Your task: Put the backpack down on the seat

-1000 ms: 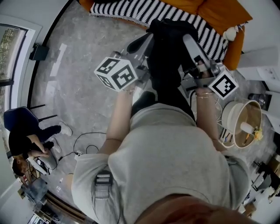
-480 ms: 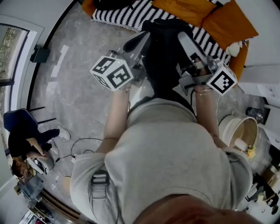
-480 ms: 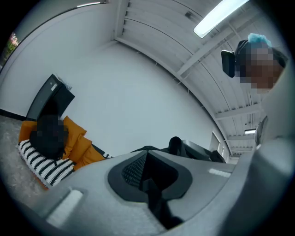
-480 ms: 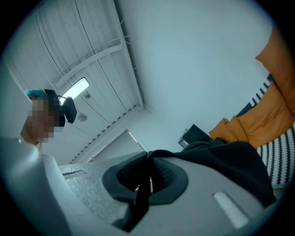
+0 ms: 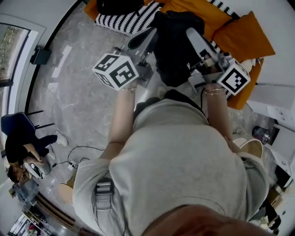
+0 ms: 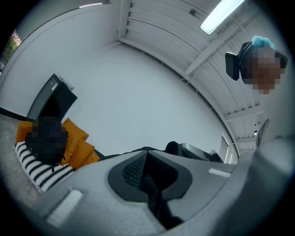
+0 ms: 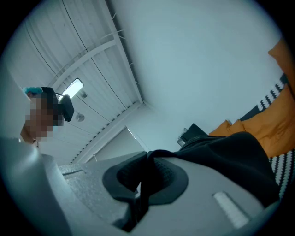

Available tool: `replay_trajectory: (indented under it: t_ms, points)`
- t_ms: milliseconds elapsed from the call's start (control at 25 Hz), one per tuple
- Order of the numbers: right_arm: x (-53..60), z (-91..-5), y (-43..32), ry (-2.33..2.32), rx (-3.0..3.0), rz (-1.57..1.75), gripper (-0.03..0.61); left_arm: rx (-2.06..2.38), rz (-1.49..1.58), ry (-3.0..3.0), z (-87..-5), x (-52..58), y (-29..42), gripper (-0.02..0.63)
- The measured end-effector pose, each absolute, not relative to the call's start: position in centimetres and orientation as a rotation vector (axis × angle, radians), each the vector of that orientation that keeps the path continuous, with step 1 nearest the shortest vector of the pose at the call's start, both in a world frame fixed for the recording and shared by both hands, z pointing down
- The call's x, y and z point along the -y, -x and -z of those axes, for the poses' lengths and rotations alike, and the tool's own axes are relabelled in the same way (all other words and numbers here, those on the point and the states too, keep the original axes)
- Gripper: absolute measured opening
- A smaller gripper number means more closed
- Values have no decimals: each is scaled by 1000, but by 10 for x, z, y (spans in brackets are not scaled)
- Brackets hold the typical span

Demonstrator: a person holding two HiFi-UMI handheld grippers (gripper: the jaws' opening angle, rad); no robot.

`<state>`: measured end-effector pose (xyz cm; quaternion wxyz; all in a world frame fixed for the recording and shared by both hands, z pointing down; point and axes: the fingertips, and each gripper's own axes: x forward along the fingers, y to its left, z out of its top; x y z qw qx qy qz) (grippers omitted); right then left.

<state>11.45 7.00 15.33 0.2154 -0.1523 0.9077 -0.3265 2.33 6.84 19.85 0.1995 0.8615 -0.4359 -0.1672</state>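
Head view puts the backpack dead ahead of you at twelve o'clock. It hangs between the left gripper and the right gripper, with the orange seat just beyond it. It looks carried, not yet resting on anything.

In the left gripper view, the left gripper has its jaws pressed together on a black strap of the bag. In the right gripper view, the right gripper is likewise pinched fully closed on a fold of black fabric, and the bulk of the backpack lies off at three o'clock.

To set it down well:
- **Grip:** Keep both grips tight until the bag's weight is on the seat.
- **Target:** Aim for the open orange patch at twelve o'clock, between the striped blanket at eleven and the loose cushion at two.
- **Lowering:** Bring both hands down evenly so the bag stays level and its base lands first.
- **Placement:** Set it well back from the front edge. A soft bag placed near the edge will likely slump forward onto the floor.
- **Release:** Open the jaws only once the straps go slack.
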Motion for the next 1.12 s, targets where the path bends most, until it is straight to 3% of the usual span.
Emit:
replay_trajectory:
  t_ms: [560, 1120]
  points:
    - [15, -185, -142, 437, -2459, 1018, 9, 1261, 406, -2319, -228, 4, -40, 6]
    - [135, -213, -70, 502, -2412, 1092, 9, 1195, 411, -2299, -243, 142, 28, 6]
